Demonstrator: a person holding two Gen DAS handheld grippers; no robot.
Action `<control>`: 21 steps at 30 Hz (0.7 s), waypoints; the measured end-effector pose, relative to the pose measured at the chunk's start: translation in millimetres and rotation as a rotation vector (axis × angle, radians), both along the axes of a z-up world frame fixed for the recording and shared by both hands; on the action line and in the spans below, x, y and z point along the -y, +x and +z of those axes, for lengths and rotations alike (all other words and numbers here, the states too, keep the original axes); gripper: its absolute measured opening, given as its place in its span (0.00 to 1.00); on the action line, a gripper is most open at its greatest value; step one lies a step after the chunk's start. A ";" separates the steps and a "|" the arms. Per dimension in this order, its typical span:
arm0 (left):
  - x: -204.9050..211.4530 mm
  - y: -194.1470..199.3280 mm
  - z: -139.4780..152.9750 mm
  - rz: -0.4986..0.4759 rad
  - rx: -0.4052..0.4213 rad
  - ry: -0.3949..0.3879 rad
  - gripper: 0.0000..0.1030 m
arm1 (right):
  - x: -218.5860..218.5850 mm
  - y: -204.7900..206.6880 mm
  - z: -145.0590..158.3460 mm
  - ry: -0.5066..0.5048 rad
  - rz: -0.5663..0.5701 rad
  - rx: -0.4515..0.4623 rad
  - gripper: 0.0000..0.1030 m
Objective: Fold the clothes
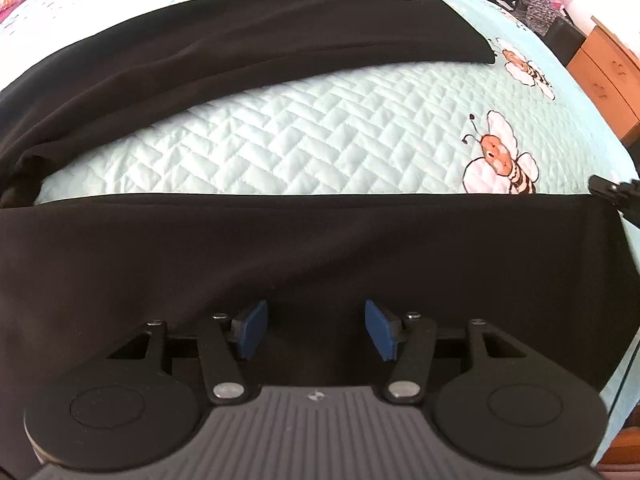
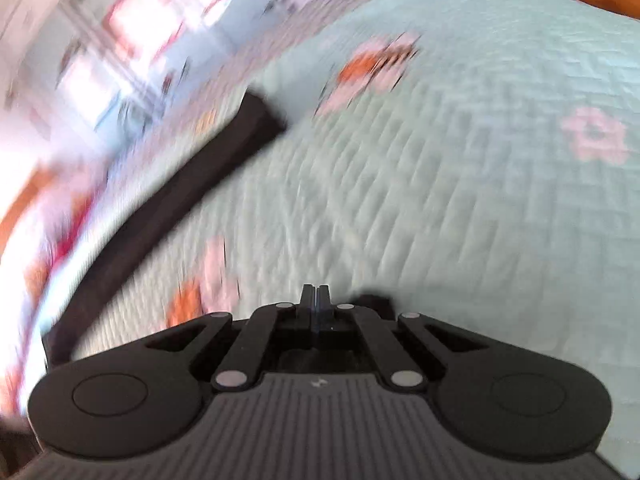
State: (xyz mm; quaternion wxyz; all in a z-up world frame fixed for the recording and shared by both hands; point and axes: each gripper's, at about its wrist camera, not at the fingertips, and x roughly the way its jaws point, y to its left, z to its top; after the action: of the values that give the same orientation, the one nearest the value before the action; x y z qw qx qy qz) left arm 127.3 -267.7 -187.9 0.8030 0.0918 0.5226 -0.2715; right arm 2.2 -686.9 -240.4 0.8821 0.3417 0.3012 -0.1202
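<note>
Pale mint quilted bedspread (image 1: 312,140), printed with bees, is seen covering the whole work surface; a wooden drawer unit (image 1: 604,80) is noted at the far right edge. A black garment (image 1: 280,240), apparently trousers, is spread on it: one leg is stretched directly across the left gripper (image 1: 316,330), its cloth lying under and between the blue pads (image 1: 252,330), which are held wide apart with nothing pinched. The other leg (image 1: 260,44) is laid further off, separated by bare quilt.

Left wrist view: sharp; a dark clamp-like tip (image 1: 612,190) is recorded at the right corner of the near leg, contact not resolvable.

Right wrist view: heavily motion-blurred. The right gripper (image 2: 316,300) is seen with fingers pressed together; a scrap of dark cloth (image 2: 376,304) shows just beside them, but whether it is clamped cannot be told. One black leg (image 2: 180,204) is seen as a strip running away on the left.
</note>
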 end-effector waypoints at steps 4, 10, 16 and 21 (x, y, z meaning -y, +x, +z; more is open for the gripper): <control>0.9 -1.3 -8.8 -0.002 0.005 0.008 0.59 | -41.0 -21.2 18.0 0.047 0.241 0.054 0.06; 11.2 -3.1 -15.7 0.020 0.087 0.060 0.72 | -37.4 -51.4 0.1 -0.106 0.139 -0.108 0.00; 10.0 -14.7 3.4 0.001 0.073 0.013 0.71 | 9.2 -133.8 15.4 0.077 -0.251 0.055 0.25; 16.3 -34.8 3.1 -0.049 0.040 0.005 0.71 | -9.8 -178.7 10.6 0.209 -0.277 0.026 0.51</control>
State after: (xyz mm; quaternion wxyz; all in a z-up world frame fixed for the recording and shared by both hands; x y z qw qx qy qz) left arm 92.5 -283.9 -184.8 0.8061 0.1119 0.5048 -0.2878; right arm -176.4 -677.2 -229.8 0.8205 0.4715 0.2505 -0.2043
